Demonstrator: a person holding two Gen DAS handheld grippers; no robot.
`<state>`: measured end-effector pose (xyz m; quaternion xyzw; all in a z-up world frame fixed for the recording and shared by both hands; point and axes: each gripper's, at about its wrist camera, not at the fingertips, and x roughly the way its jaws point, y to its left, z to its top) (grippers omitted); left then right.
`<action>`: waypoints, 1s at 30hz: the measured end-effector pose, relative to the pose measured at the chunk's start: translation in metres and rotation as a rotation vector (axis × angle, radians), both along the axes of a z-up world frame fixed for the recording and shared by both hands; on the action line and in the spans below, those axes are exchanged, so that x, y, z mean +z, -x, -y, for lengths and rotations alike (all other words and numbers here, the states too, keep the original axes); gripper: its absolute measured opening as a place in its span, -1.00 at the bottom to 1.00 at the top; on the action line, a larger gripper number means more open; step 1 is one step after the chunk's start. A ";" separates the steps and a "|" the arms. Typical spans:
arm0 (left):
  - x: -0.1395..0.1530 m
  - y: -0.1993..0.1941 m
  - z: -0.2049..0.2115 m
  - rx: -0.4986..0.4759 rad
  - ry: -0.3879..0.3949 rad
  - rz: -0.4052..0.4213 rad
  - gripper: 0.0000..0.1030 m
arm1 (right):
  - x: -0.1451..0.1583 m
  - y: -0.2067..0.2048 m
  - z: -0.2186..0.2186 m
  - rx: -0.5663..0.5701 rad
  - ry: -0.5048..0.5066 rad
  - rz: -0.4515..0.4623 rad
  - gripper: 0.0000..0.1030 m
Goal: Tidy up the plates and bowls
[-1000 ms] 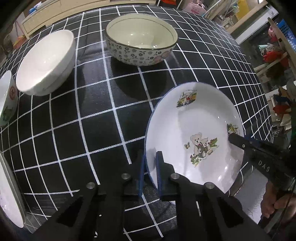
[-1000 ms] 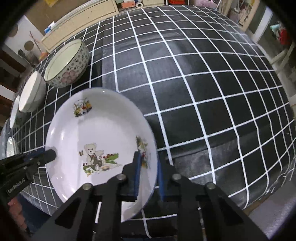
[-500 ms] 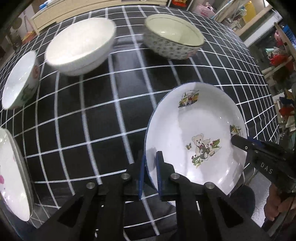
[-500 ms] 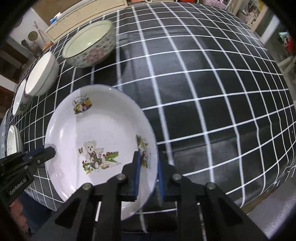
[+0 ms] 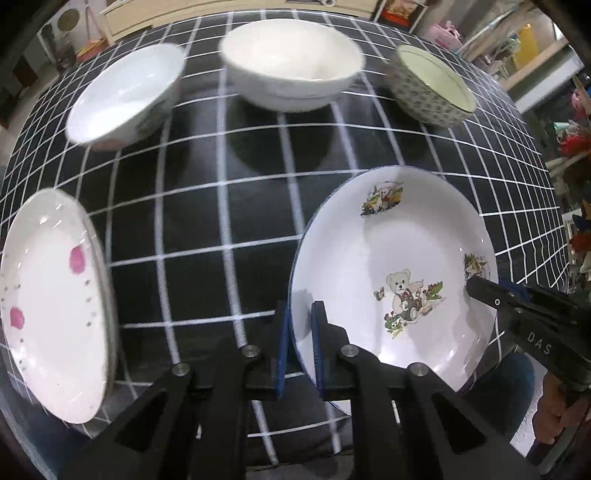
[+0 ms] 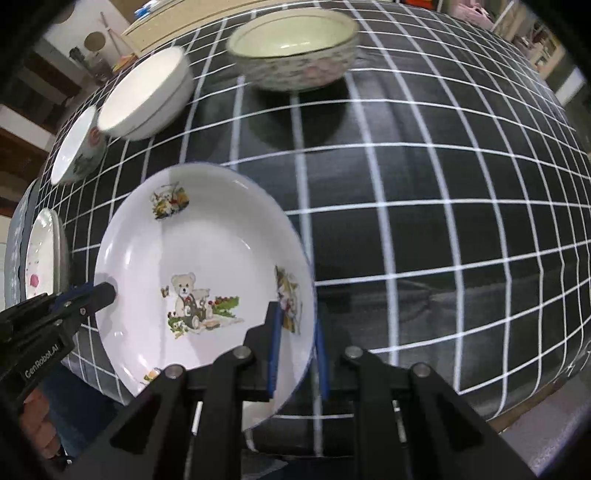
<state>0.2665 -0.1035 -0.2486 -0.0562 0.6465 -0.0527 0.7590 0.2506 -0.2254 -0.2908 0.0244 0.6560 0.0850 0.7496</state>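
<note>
Both grippers hold a white teddy-bear plate (image 5: 391,258) (image 6: 207,273) above the black checked tablecloth (image 5: 207,206). My left gripper (image 5: 300,332) is shut on its left rim, and my right gripper (image 6: 297,332) is shut on its right rim. Each gripper's tip shows at the far rim in the other view: the right gripper (image 5: 480,291), the left gripper (image 6: 99,293). A white plate with pink flowers (image 5: 48,302) (image 6: 42,266) lies at the left. Behind stand a small bowl (image 5: 122,99) (image 6: 75,151), a plain white bowl (image 5: 291,62) (image 6: 147,92) and a floral bowl (image 5: 432,85) (image 6: 295,44).
The table's near edge (image 6: 406,410) runs just below the held plate. A grey patterned plate rim (image 6: 14,236) shows under the pink-flower plate. Shelves with clutter (image 5: 569,140) stand to the right, a low cabinet (image 5: 177,11) beyond the table. A person's hand (image 5: 554,417) grips the right tool.
Both grippers have carried the teddy-bear plate leftward along the table. The pink-flower plate and small bowl have come into fuller view, and the floral bowl has slid right.
</note>
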 end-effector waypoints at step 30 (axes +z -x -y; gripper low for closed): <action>0.001 0.042 -0.114 0.079 -0.013 0.009 -0.79 | -0.001 -0.010 -0.050 0.104 -0.015 -0.002 -0.59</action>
